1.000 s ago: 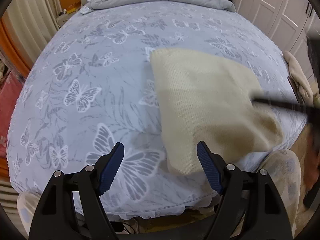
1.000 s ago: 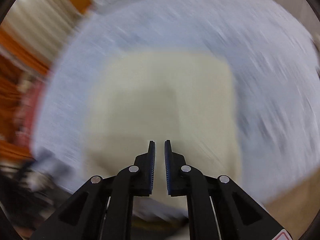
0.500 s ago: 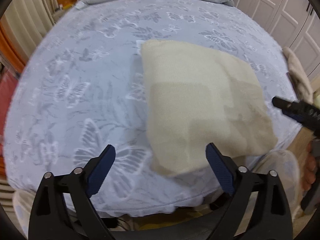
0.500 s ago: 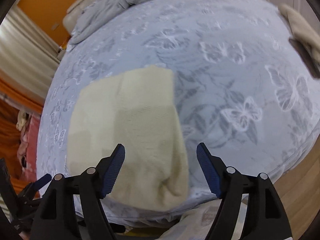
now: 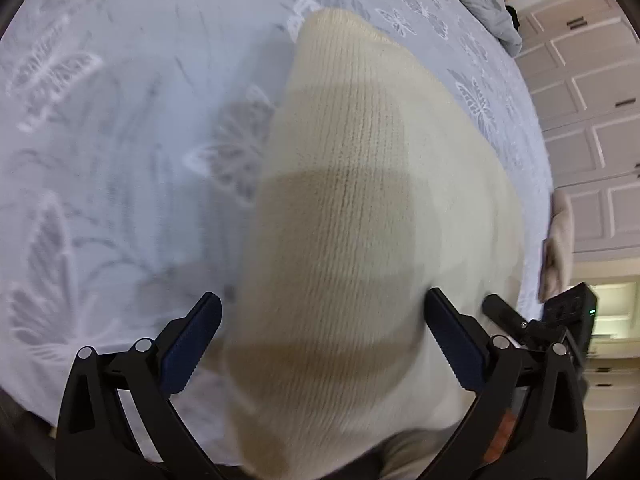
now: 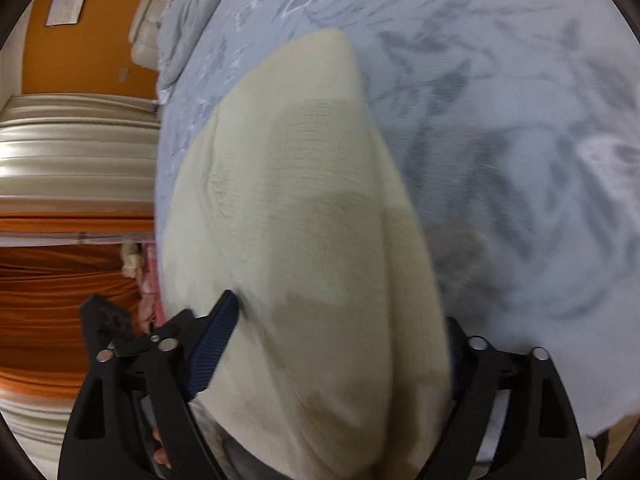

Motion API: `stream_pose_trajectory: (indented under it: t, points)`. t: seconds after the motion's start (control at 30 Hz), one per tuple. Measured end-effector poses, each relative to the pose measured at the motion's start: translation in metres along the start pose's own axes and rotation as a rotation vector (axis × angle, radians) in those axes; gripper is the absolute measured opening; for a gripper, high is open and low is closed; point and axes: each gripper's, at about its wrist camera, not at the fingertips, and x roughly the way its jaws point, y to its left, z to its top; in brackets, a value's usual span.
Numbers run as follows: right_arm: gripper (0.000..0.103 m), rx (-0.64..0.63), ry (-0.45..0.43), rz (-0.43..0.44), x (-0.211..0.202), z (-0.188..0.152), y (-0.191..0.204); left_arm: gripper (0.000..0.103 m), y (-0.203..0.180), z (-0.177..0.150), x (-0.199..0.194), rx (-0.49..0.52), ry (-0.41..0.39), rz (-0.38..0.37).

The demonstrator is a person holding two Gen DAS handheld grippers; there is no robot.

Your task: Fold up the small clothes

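Beneath both grippers spreads the butterfly-print bedsheet [image 5: 120,128], with the folded cream knit garment [image 5: 360,220] now between each pair of fingers. Since a moment ago we have closed in: left gripper [image 5: 324,344] and right gripper [image 6: 340,344] straddle it, unclenched, likely ready to pinch for another fold.

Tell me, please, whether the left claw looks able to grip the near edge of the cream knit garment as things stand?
Probably yes: the left claw is open, with the cream knit garment lying between its fingers and nothing blocking it.
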Motion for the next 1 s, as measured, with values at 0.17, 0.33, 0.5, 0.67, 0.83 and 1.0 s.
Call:
stream_pose_trajectory:
  t: [0.17, 0.33, 0.5, 0.67, 0.83, 1.0]
  points:
    - [0.09, 0.055, 0.004, 0.102, 0.005, 0.006, -0.009, 0.098, 0.0, 0.002, 0.015, -0.042, 0.023, -0.044]
    - [0.09, 0.072, -0.009, 0.147, 0.003, 0.007, -0.015, 0.098, -0.001, 0.003, 0.019, -0.04, 0.019, -0.052]
    - [0.08, 0.047, -0.043, 0.105, -0.002, 0.002, -0.007, 0.098, -0.005, 0.003, 0.013, -0.028, 0.009, -0.023]
    - [0.077, -0.005, -0.333, -0.08, -0.055, -0.021, 0.014, 0.098, -0.017, -0.003, -0.011, 0.072, -0.055, 0.058]
    - [0.026, -0.217, -0.218, -0.298, -0.028, -0.01, 0.054, 0.098, -0.019, -0.01, -0.015, 0.132, -0.075, 0.098]
    - [0.013, -0.481, -0.337, -0.116, -0.084, -0.028, 0.142, 0.098, -0.021, -0.02, -0.044, 0.158, -0.166, 0.133]
